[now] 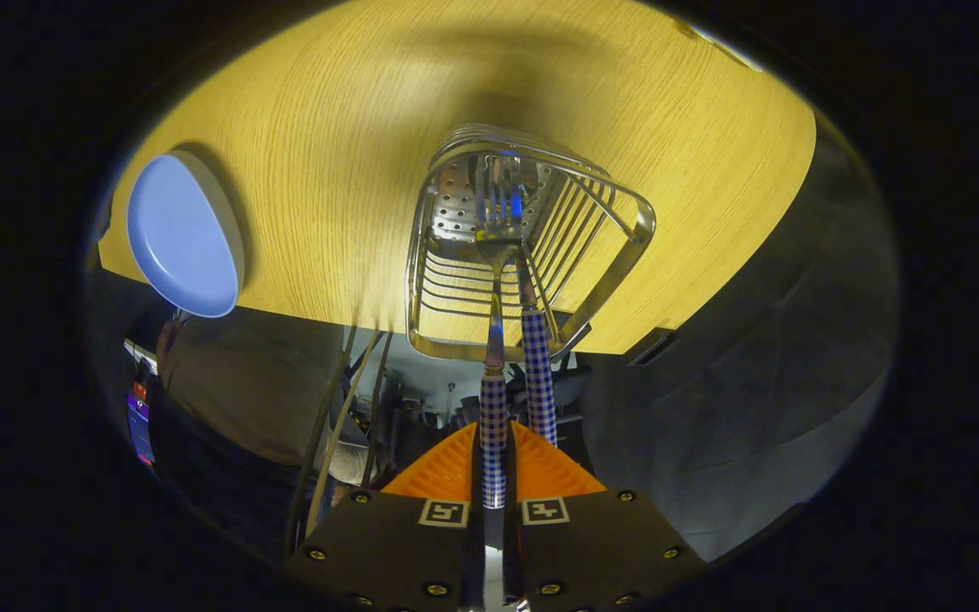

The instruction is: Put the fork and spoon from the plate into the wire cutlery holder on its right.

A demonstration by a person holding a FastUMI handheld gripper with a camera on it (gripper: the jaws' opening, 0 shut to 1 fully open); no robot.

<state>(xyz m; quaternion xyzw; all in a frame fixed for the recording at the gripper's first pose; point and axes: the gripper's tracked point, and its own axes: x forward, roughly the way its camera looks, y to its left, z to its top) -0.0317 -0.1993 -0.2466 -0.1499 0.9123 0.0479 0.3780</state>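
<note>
My gripper (494, 480) is shut on the blue-checked handle of the fork (495, 255). The fork hangs straight ahead of the fingers, its tines down inside the wire cutlery holder (625, 255) near the perforated bottom. A second blue-checked handle, the spoon's (539, 374), leans in the holder just right of the fork; its bowl is mostly hidden behind the fork's head. The blue plate (179, 234) lies on the table left of the holder with nothing on it.
The holder stands at the near edge of the yellow wooden table (328, 127). Below that edge hang cables (332, 425), with a person's clothing (243, 382) to their left. Grey cloth (753, 382) drapes past the table on the right.
</note>
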